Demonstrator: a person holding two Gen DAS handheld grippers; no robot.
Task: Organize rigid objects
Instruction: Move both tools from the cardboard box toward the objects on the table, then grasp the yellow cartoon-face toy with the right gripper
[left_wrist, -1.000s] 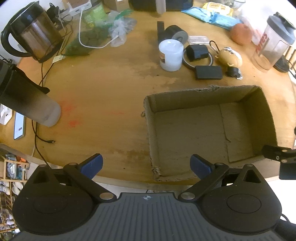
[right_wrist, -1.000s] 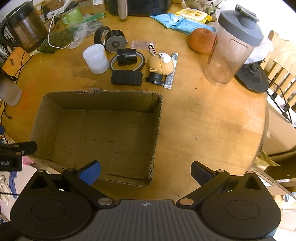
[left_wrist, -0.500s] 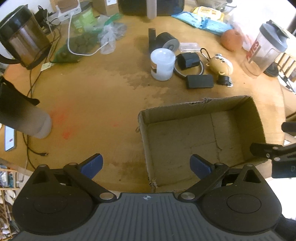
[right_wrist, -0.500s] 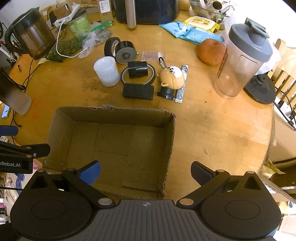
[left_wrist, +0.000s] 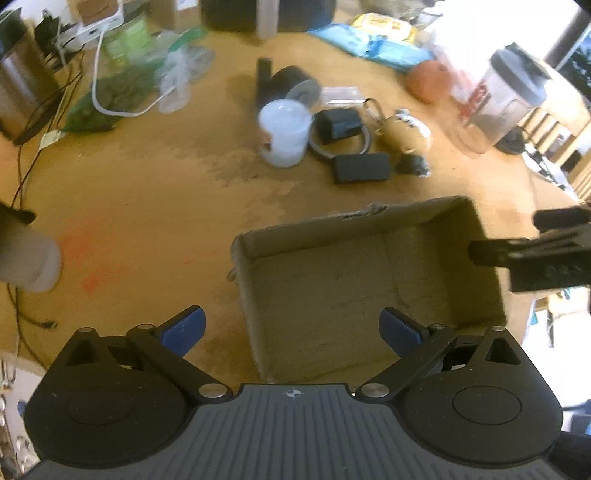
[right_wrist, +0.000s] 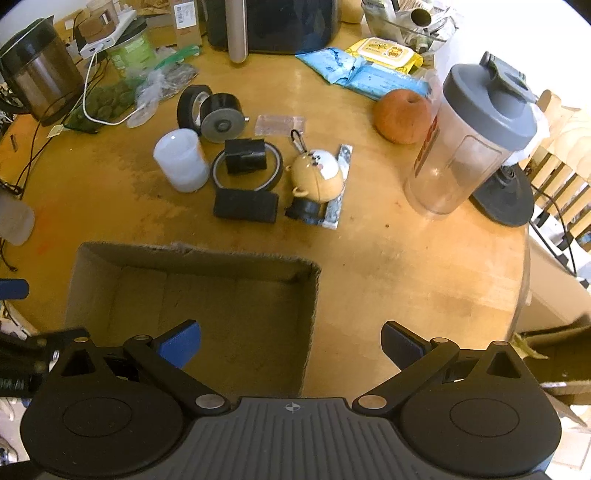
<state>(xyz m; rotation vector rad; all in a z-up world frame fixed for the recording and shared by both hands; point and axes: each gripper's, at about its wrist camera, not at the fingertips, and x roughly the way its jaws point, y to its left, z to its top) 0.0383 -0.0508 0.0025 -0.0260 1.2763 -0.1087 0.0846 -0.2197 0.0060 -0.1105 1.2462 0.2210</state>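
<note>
An open, empty cardboard box (right_wrist: 192, 258) (left_wrist: 332, 225) sits on the round wooden table. Beyond it lie a white plastic cup (right_wrist: 181, 160) (left_wrist: 284, 133), a flat black case (right_wrist: 245, 206) (left_wrist: 362, 168), a black block inside a tape ring (right_wrist: 245, 157), a tan round keychain toy (right_wrist: 316, 173) (left_wrist: 404, 129) and black tape rolls (right_wrist: 210, 110). My left gripper (left_wrist: 291, 330) is open and empty above the box's near left corner. My right gripper (right_wrist: 291, 341) is open and empty above the box's near right corner. The right gripper also shows in the left wrist view (left_wrist: 535, 251).
A shaker bottle (right_wrist: 472, 140) and an orange fruit (right_wrist: 400, 116) stand at the right. A kettle (right_wrist: 37, 85), green bags with a white cable (right_wrist: 110, 96) and blue packets (right_wrist: 354, 70) line the back. A frosted bottle (left_wrist: 26, 258) stands at the left edge.
Both grippers have pulled back and risen, so the box and the objects sit lower and smaller in view. Both stay open and empty.
</note>
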